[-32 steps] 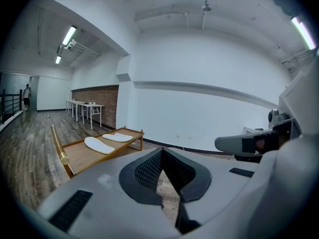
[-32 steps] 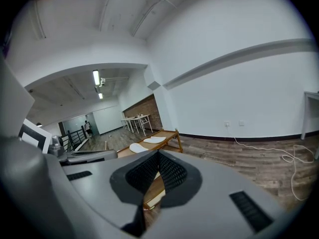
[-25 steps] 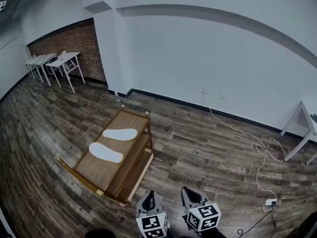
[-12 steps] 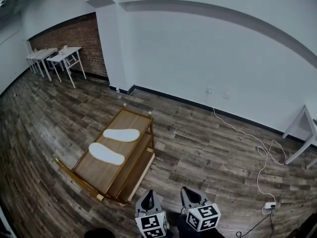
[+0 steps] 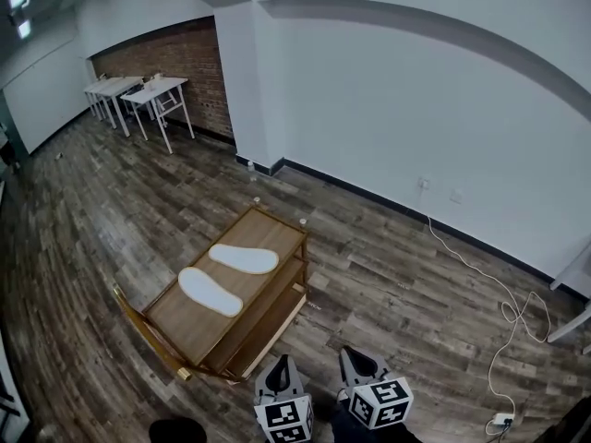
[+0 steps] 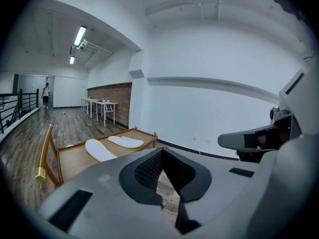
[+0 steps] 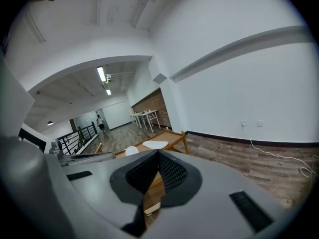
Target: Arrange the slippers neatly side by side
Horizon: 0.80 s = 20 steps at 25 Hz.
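Note:
Two white slippers lie on top of a low wooden cart (image 5: 190, 326). The nearer slipper (image 5: 210, 292) points toward me at an angle, and the farther slipper (image 5: 244, 258) lies crosswise behind it; they are apart and not parallel. In the left gripper view the nearer slipper (image 6: 98, 150) and the farther slipper (image 6: 125, 141) show on the cart top ahead. My left gripper (image 5: 282, 375) and right gripper (image 5: 355, 365) hang low at the bottom of the head view, short of the cart. Both are shut and hold nothing. In the right gripper view the cart (image 7: 169, 138) lies ahead.
The cart stands on a dark plank floor (image 5: 388, 275) with a brass handle (image 5: 138, 321) at its near left end. A white cable (image 5: 499, 293) trails to a power strip (image 5: 501, 420) at the right. White tables (image 5: 138, 95) stand by the brick wall. A railing (image 6: 15, 106) and a distant person (image 6: 46, 94) appear far left.
The head view has swung left, so the cart and slippers have slid right in the picture. The slippers have not moved on the cart. Both grippers stay low and shut.

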Motion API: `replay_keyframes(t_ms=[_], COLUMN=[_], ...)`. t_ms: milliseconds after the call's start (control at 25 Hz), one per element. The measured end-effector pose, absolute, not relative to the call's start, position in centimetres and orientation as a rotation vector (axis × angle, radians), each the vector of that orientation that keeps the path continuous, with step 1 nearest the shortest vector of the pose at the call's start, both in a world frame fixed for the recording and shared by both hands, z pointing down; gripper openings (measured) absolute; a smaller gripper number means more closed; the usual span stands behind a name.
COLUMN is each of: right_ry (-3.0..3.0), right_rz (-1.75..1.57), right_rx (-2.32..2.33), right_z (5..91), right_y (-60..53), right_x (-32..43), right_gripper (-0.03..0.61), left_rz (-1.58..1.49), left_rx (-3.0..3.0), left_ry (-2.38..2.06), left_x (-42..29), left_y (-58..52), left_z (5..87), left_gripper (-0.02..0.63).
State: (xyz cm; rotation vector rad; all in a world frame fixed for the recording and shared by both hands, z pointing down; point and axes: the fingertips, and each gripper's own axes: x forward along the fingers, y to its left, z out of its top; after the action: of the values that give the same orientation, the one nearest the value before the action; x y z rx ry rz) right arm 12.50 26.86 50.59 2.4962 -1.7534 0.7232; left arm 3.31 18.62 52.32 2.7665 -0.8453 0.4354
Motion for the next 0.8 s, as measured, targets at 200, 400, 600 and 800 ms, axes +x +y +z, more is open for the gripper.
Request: replay_keyframes(t_ms=[200,400,600,800], right_ry=[-1.854,-1.935,-2.007,-2.039], right_rz=[0.706,0.713,0.714,0.722], right_rx=[2.404,2.31,2.223,2.194], right_z=[50.0,49.9,50.2,50.6], right_y=[24.9,23.8,23.1,22.6], right_x=[16.3,19.1,20.2,21.5], right_gripper=[-0.002,-0.002,-0.002,-0.002], left_rz=[0.42,0.415,0.417,0.412], left_rx=[2.725,2.678,2.625,2.603], left_ry=[-0.956,-1.057,-1.152,-1.196], left_x=[6.6,8.9,9.6,10.4], left_y=[17.7,17.4,17.3,17.2], left_z=[51.7,51.4,51.9,52.3], left_gripper=[0.002,0.002,0.002,0.002])
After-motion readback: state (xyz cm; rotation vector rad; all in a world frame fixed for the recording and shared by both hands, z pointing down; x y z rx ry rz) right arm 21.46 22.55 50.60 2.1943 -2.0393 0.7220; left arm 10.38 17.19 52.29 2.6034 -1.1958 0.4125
